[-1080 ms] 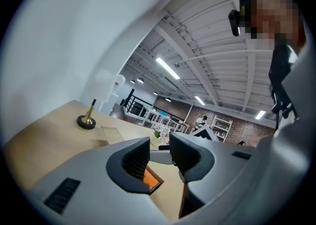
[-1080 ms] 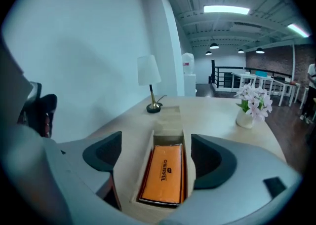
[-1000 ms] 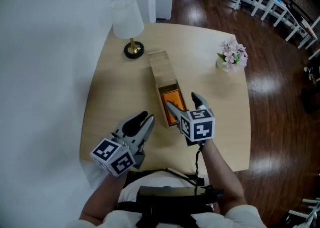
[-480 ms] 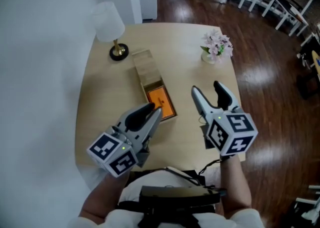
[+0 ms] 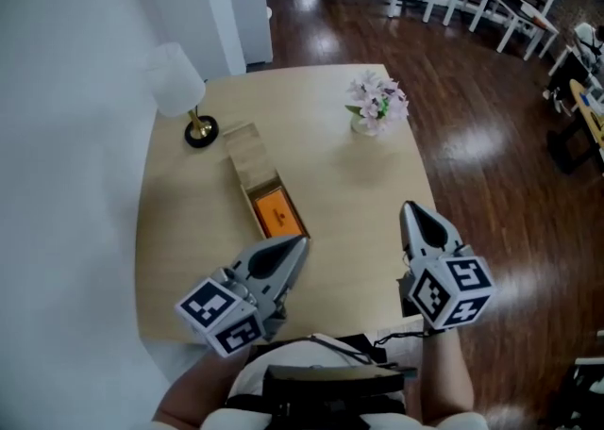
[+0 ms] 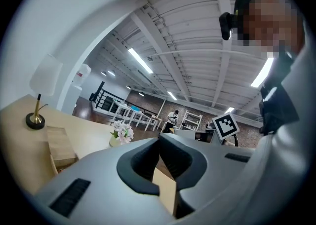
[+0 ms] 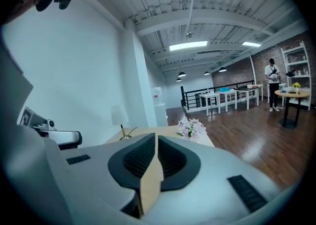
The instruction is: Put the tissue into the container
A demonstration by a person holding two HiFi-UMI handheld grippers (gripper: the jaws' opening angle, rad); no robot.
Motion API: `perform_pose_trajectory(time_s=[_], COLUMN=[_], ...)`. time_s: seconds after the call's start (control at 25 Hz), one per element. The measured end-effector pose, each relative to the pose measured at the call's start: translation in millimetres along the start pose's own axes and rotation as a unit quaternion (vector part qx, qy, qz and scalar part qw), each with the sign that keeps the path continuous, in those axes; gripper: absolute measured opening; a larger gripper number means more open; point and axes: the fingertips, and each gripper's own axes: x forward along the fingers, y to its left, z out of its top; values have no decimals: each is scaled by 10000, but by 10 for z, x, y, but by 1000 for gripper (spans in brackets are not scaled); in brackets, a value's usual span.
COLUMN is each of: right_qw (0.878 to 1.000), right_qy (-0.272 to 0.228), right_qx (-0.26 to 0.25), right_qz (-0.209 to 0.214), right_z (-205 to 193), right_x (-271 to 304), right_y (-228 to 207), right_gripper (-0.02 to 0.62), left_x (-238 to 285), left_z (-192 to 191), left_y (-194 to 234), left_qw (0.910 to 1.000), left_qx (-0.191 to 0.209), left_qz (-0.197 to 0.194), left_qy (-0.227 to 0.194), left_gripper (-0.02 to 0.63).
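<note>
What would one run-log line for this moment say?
left gripper: shut, empty | right gripper: shut, empty | wooden box: open on table, orange item inside

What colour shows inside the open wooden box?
Orange. The box shows best in the head view.

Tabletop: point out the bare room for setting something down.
Widest bare patch: mid-right on the table, between the wooden container and the flower vase. A narrower strip runs left of the container. Crowded: the far-left corner, lamp beside container.

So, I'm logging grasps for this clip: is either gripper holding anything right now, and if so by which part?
Nothing is held: the left gripper and the right gripper are both shut and empty.
</note>
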Motion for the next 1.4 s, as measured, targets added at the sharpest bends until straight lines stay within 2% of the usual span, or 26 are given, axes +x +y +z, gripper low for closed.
perform_pose_trajectory(time_s=[0.48, 1.4], right_qw=[9996, 9977], right_qy=[145, 372], right_qx=[9, -434], right_qz=[229, 361], right_z=[-161, -121], right_x=[-170, 100], right_y=[-123, -64], right_gripper=[2, 2], left_x=[168, 164], left_z=[-405, -307], left_y=[-221, -45], left_qw=[9993, 9996], left_qx=[-153, 4], left_qz=[-101, 165], left_qy=[323, 221], left_gripper=[0, 0])
